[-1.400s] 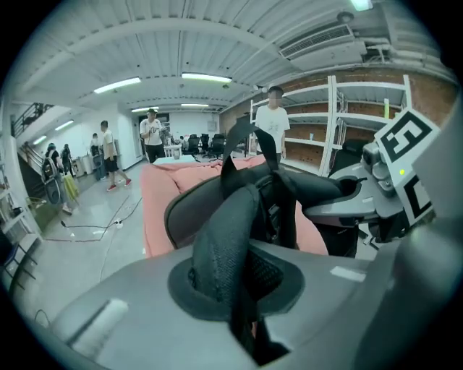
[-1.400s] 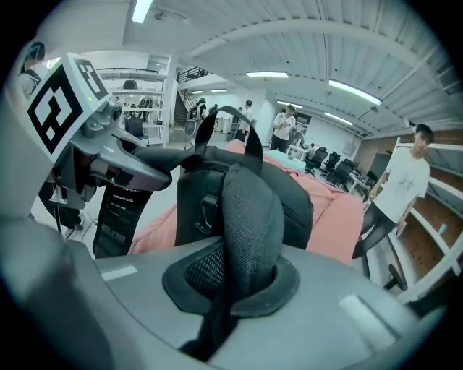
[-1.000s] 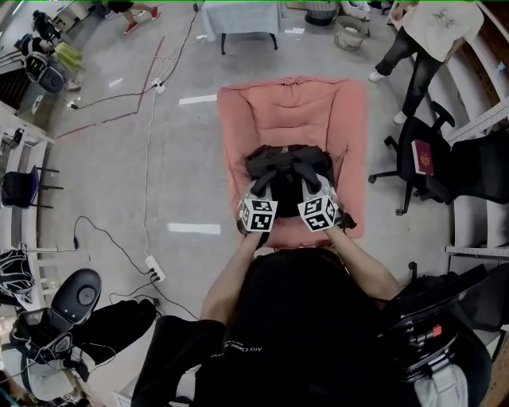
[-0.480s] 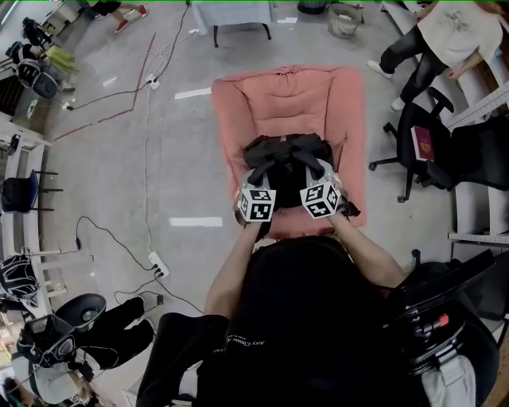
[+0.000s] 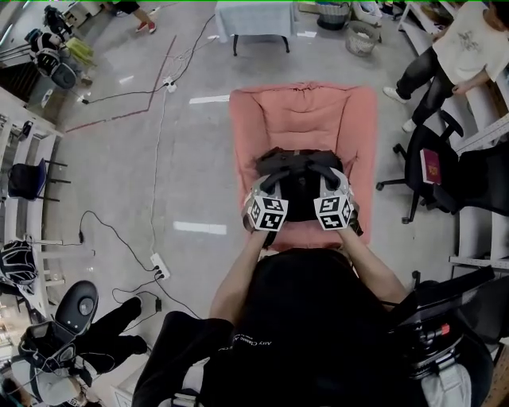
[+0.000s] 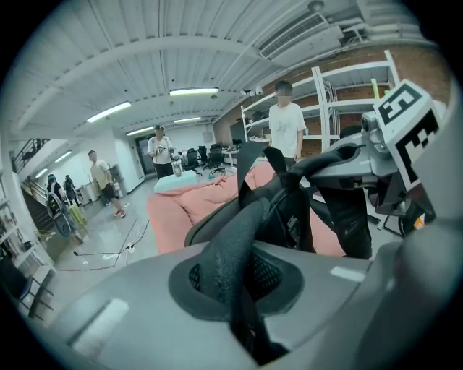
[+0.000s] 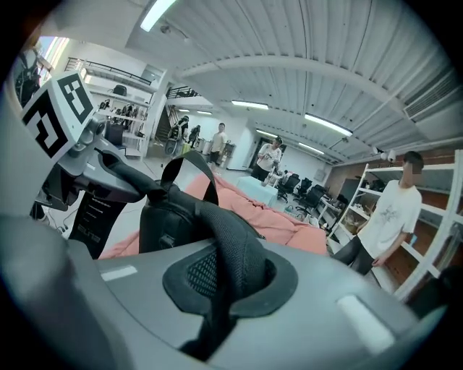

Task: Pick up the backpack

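Note:
A black backpack [image 5: 298, 181] rests on the seat of a pink padded chair [image 5: 302, 119]. Both grippers stand at its near side, side by side. My left gripper [image 5: 274, 184] is shut on one black mesh shoulder strap [image 6: 242, 249], which runs up between its jaws. My right gripper [image 5: 322, 180] is shut on the other strap [image 7: 226, 253] in the same way. In the left gripper view the backpack body [image 6: 296, 213] hangs just beyond the jaws, with the right gripper [image 6: 376, 155] beside it. The right gripper view shows the backpack [image 7: 170, 217] and the left gripper [image 7: 79, 144].
A black office chair with a red book [image 5: 432, 165] stands right of the pink chair. A person [image 5: 461, 48] stands at the far right. Cables and a power strip [image 5: 157, 266] lie on the floor to the left. A covered table [image 5: 254, 17] is at the back.
Both grippers have risen a little with the straps still clamped in them, drawing the straps up from the backpack. The head view has shifted slightly.

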`<state>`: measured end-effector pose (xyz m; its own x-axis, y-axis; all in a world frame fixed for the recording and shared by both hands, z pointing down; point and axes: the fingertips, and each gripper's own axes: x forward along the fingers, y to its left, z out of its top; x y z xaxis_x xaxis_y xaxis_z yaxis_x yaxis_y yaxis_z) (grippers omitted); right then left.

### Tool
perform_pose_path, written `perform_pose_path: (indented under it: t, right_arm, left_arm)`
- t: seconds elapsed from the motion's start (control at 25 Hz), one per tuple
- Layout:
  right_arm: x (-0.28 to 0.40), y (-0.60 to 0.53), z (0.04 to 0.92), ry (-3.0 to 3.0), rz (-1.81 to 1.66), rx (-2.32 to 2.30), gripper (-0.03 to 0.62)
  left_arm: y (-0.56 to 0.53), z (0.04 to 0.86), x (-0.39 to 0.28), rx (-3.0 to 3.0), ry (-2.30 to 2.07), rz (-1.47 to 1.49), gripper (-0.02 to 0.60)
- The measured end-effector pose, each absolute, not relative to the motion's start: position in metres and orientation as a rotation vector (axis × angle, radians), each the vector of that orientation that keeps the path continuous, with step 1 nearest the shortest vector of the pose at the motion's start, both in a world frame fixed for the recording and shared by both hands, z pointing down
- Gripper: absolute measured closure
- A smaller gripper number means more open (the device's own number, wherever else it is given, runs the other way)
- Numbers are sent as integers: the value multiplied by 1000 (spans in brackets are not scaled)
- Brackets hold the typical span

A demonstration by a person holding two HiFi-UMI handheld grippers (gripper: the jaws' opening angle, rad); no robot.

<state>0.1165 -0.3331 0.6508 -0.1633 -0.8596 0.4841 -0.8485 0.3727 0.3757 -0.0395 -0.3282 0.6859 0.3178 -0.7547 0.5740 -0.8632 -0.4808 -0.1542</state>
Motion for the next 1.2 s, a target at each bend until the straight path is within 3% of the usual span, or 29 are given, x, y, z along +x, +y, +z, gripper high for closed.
perform_pose_path:
  t: [0.36,0.92,1.2]
  right_arm:
    - [128,-349,572,-2129,-41,1600,566]
    - [114,-359,296,-2441,-435,1819,565]
    - [111,-348,209,-2526,-596,1895,565]
  left_arm:
    - [-361,606,-29,2409,-1596,662,563]
    - [-393,310,-45,2707,-1963,238,561]
    - [-366,225,-50,2756,-2144,17,561]
